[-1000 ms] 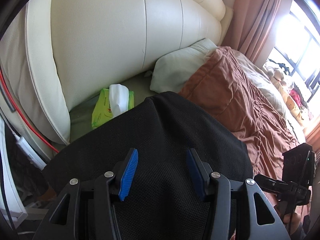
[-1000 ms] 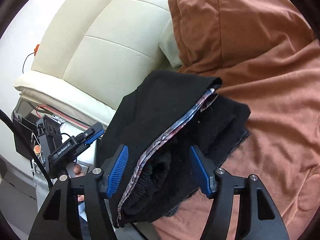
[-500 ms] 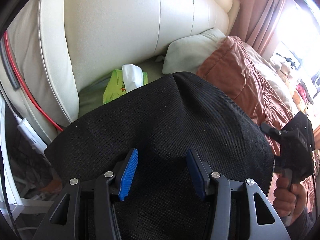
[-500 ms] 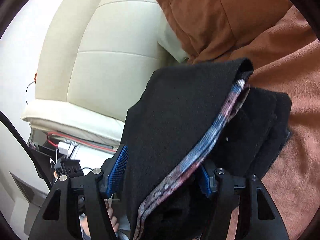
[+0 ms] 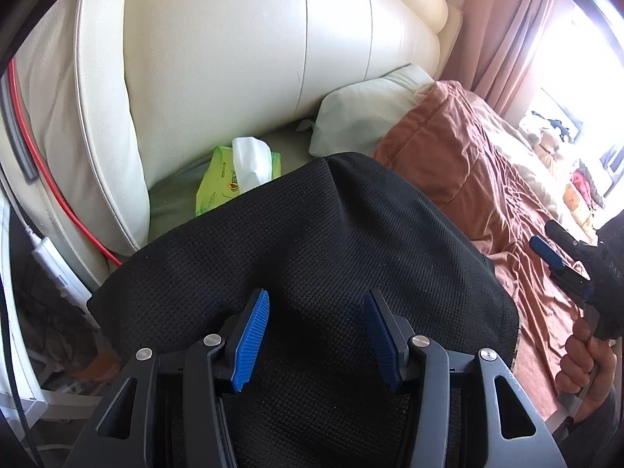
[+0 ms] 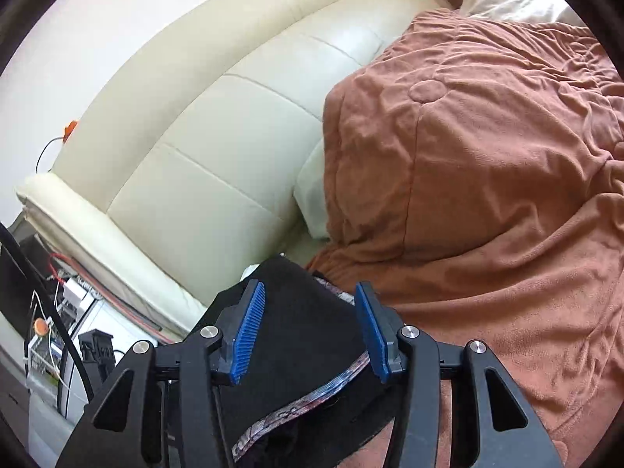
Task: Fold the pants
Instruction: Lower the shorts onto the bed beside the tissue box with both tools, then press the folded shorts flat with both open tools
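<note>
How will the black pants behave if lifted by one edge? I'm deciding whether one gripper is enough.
Probably floppy: the black pants drape in soft folds over the brown blanket. The stacked layers with the patterned waistband would likely slide apart. The coarse knit looks grippy, so the right gripper, closing around it, should hold.

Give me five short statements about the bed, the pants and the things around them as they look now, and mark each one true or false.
1. The black knit pants lie under the left gripper. True.
2. The green pack of wet wipes lies on the rust-brown quilt. False: it lies beside the cream padded headboard, off the quilt.
3. A red cable runs down beside the headboard. True.
4. The pale pillow lies on top of the pants. False: it lies beyond them, against the headboard.
5. The patterned waistband shows between the right gripper's fingers. True.
</note>
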The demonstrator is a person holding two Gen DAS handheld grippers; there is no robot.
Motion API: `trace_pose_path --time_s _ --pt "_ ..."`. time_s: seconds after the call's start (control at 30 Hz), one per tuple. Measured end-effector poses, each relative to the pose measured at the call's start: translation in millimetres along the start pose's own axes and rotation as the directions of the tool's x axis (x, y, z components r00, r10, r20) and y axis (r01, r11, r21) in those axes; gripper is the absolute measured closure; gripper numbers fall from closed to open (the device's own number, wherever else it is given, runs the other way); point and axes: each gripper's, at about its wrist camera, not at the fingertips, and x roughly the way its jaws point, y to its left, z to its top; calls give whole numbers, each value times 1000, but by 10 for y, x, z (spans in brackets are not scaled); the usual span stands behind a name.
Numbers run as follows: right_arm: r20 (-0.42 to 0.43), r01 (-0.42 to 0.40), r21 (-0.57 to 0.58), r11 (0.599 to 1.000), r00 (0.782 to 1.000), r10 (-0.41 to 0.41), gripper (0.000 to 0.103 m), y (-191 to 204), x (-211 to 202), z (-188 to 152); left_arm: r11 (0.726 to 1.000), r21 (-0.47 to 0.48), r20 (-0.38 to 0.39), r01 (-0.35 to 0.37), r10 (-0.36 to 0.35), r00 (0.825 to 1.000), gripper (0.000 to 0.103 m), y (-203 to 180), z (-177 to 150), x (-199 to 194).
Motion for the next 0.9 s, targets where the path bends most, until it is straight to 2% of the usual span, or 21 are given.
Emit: trace_pose_path --time_s 0.17,0.33,0.43,0.53,0.77,0.9 --pt "-94 -32 -188 982 995 15 57 553 308 -197 1000 15 10 8 -9 1000 50 -75 34 -40" --pt "-167 -49 -379 924 986 -16 73 997 519 -423 999 12 11 -39 39 999 50 -47 103 17" --pt "-198 -19 -449 893 977 -79 79 938 749 -505 997 -12 2 -73 73 997 50 43 141 111" --pt "-197 26 -485 874 971 -139 81 867 797 -588 995 -31 -10 -90 89 996 50 122 150 204" --pt "-204 36 -493 869 967 -155 82 692 761 -663 985 -21 -58 -174 172 983 50 134 133 394" --pt "-203 50 -516 855 963 -179 82 758 689 -769 975 10 -63 -223 223 973 50 48 116 369"
